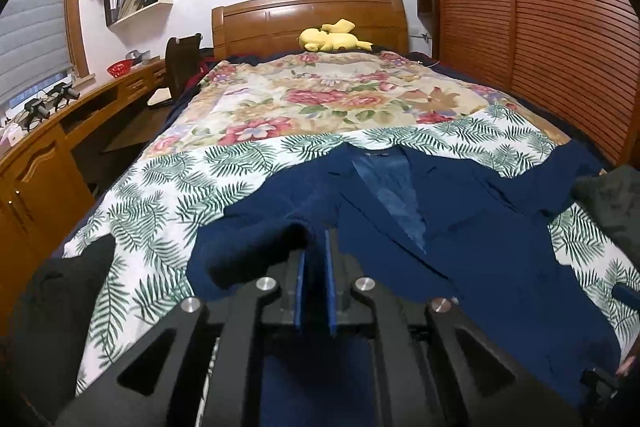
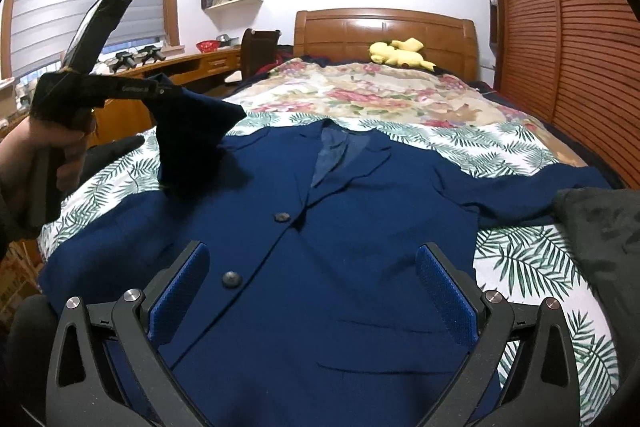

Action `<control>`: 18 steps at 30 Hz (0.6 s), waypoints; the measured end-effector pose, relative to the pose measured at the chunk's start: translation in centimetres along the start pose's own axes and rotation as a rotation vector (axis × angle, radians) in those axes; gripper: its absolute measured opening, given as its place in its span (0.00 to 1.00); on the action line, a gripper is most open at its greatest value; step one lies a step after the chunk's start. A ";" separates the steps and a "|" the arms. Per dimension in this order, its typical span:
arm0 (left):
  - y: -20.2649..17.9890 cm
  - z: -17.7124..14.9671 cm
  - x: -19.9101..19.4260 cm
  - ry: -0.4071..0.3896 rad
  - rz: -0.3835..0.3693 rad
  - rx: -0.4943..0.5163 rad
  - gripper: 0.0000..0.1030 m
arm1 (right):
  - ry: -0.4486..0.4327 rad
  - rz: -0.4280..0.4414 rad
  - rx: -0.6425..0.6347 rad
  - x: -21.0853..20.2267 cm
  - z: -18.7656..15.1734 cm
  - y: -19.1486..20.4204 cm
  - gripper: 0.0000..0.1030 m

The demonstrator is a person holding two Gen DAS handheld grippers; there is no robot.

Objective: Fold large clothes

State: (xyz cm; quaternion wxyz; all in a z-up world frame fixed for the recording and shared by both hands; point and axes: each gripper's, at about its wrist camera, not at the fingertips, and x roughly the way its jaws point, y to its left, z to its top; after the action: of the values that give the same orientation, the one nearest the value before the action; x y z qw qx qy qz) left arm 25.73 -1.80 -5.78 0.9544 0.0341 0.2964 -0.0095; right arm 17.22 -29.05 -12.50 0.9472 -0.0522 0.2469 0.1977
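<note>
The navy jacket [image 2: 340,227] lies front up on the bed [image 2: 520,255], buttons showing, its hem cut off below both views. Its one sleeve [image 2: 192,131] is lifted clear, pinched in the left tongs [image 2: 176,91], a grip only the right wrist view shows; up close the pads [image 1: 331,279] stand narrow with dark cloth bunched at their tips. The right tongs [image 2: 312,291] gape wide over the jacket's front, holding nothing.

Jacket [image 2: 320,247] hem perhaps behind gripper [image 2: 312,291]
</note>
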 end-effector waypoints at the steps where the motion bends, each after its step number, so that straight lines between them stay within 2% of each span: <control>1: -0.2 -0.5 -0.1 -0.002 0.003 0.012 0.08 | 0.003 -0.001 0.000 0.0 -0.1 0.0 1.00; 4: -0.7 -2.2 -0.9 -0.019 0.003 0.038 0.11 | 0.023 -0.003 -0.006 0.3 -0.4 0.5 1.00; 10: 0.4 -4.8 -4.0 -0.071 -0.037 -0.010 0.30 | 0.061 -0.001 -0.032 1.7 -0.4 1.8 1.00; 13: 1.4 -5.9 -5.0 -0.092 -0.044 -0.036 0.31 | 0.074 0.015 -0.045 3.0 0.4 2.9 1.00; 18: 3.6 -7.2 -5.8 -0.109 0.004 -0.068 0.31 | 0.080 0.075 -0.079 5.7 2.4 5.4 1.00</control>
State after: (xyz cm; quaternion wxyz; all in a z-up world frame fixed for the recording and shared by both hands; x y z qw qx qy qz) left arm 17.05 2.30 -8.21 0.9697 0.0016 0.2441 0.0007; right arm 20.68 -21.68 -13.23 0.9257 -0.0880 0.2784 0.2403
